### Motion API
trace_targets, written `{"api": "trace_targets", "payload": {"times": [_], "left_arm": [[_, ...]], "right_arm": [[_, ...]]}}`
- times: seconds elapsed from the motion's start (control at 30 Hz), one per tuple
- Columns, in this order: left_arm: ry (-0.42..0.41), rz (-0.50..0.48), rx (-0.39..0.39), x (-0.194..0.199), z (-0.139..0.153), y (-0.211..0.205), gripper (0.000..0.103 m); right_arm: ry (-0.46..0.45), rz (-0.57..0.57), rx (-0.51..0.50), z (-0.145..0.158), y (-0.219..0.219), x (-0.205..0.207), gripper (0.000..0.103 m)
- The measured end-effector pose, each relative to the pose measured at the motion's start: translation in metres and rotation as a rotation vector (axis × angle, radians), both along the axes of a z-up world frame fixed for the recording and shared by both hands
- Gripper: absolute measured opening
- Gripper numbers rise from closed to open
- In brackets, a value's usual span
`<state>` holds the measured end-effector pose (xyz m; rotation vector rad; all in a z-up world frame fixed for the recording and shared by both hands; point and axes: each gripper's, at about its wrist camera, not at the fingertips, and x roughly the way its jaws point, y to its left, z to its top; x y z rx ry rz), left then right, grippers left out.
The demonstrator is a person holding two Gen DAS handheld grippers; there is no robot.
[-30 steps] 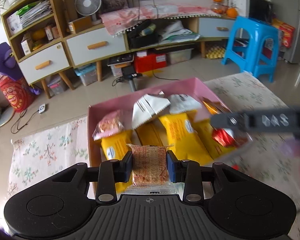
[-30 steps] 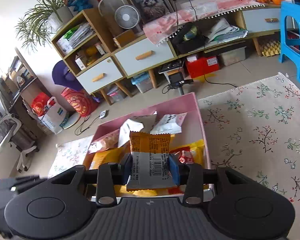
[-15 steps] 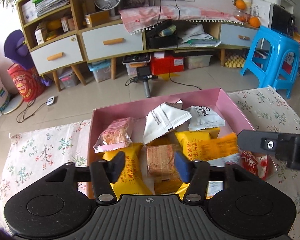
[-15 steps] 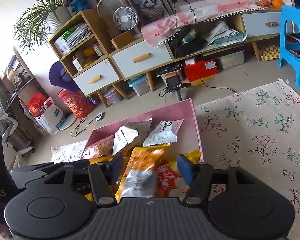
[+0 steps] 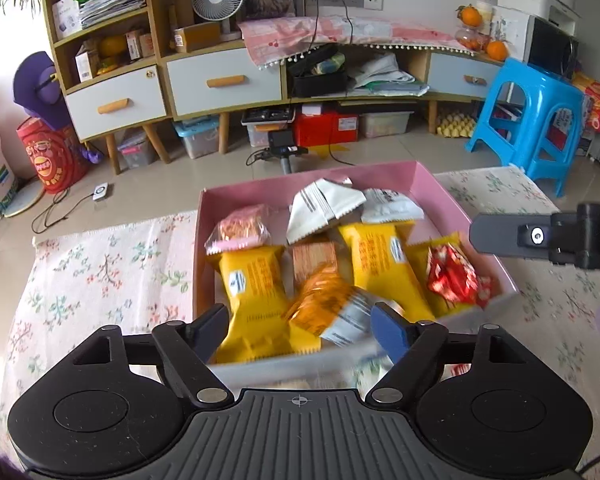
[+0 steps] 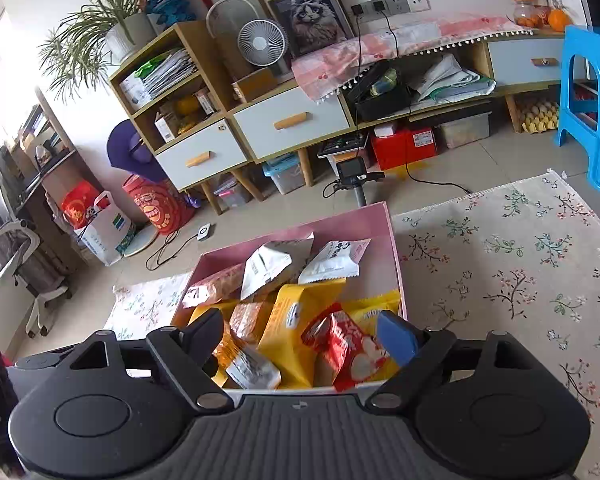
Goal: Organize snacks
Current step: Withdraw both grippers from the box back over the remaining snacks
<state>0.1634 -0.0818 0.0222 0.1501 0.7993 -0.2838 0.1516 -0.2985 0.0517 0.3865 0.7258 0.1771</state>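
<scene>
A pink box (image 5: 308, 182) on the flowered cloth holds several snack packets: yellow ones (image 5: 256, 280), white ones (image 5: 320, 208), a pink one (image 5: 238, 230) and a red one (image 5: 456, 276). My left gripper (image 5: 300, 322) hovers over the box's near edge, jaws opening, gripping nothing. A brown biscuit packet (image 5: 314, 254) lies loose in the box beyond it. My right gripper (image 6: 300, 330) hangs over the same box (image 6: 300, 226), jaws opening and free. An orange packet with a silver end (image 6: 244, 356) lies under it, beside the red packet (image 6: 348, 348).
The flowered cloth (image 6: 500, 280) spreads to the right of the box and also to its left (image 5: 100, 272). Past the table's far edge are floor, a low cabinet with drawers (image 5: 220, 84) and a blue stool (image 5: 540, 120).
Both grippers have opened. The left let go of the brown biscuit packet and the right let go of the orange packet; both packets dropped into the pink box.
</scene>
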Motion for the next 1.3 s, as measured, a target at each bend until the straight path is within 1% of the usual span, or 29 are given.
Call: {"api": "trace_targets", "payload": {"times": [0.17, 0.27, 0.33, 0.37, 0.5, 0.57, 0.6, 0.7, 0.77, 0.87, 0.93, 1.03, 1.13, 1.23, 1.3], "left_arm": [[0.000, 0.000, -0.012, -0.020, 0.005, 0.011, 0.088], [0.005, 0.000, -0.028, -0.032, 0.007, 0.019, 0.090], [0.012, 0.001, -0.039, -0.041, 0.007, 0.025, 0.095], [0.015, 0.001, -0.045, -0.046, 0.005, 0.027, 0.096], [0.035, -0.010, -0.061, -0.062, -0.006, 0.038, 0.097], [0.013, -0.017, -0.081, -0.070, -0.017, 0.045, 0.097], [0.009, -0.005, -0.085, -0.073, -0.022, 0.047, 0.097], [0.047, 0.004, -0.098, -0.076, -0.031, 0.046, 0.097], [0.046, -0.011, -0.111, -0.081, -0.036, 0.046, 0.097], [0.044, -0.025, -0.086, -0.088, -0.044, 0.041, 0.097], [0.042, -0.034, -0.087, -0.093, -0.049, 0.038, 0.097], [0.014, -0.049, -0.104, -0.102, -0.058, 0.034, 0.097], [-0.013, -0.070, -0.093, -0.110, -0.067, 0.028, 0.097], [-0.048, -0.090, -0.066, -0.116, -0.074, 0.023, 0.097], [-0.053, -0.092, -0.054, -0.116, -0.078, 0.020, 0.097]], "right_arm": [[0.000, 0.011, -0.029, 0.006, 0.006, -0.012, 0.082], [-0.004, 0.026, -0.056, 0.009, 0.010, -0.021, 0.083], [-0.008, 0.038, -0.080, 0.011, 0.013, -0.028, 0.085], [-0.011, 0.045, -0.093, 0.012, 0.015, -0.032, 0.088], [-0.035, 0.064, -0.157, 0.016, 0.022, -0.050, 0.090], [-0.049, 0.072, -0.180, 0.016, 0.023, -0.060, 0.092], [-0.056, 0.073, -0.188, 0.015, 0.024, -0.063, 0.092], [-0.065, 0.084, -0.213, 0.009, 0.025, -0.074, 0.093], [-0.074, 0.100, -0.236, 0.004, 0.025, -0.080, 0.093], [-0.094, 0.128, -0.292, -0.002, 0.027, -0.088, 0.093], [-0.110, 0.140, -0.327, -0.005, 0.028, -0.092, 0.094], [-0.129, 0.154, -0.362, -0.012, 0.028, -0.098, 0.094], [-0.138, 0.175, -0.392, -0.025, 0.028, -0.105, 0.094], [-0.103, 0.203, -0.418, -0.044, 0.028, -0.109, 0.094], [-0.078, 0.221, -0.441, -0.057, 0.029, -0.112, 0.094]]}}
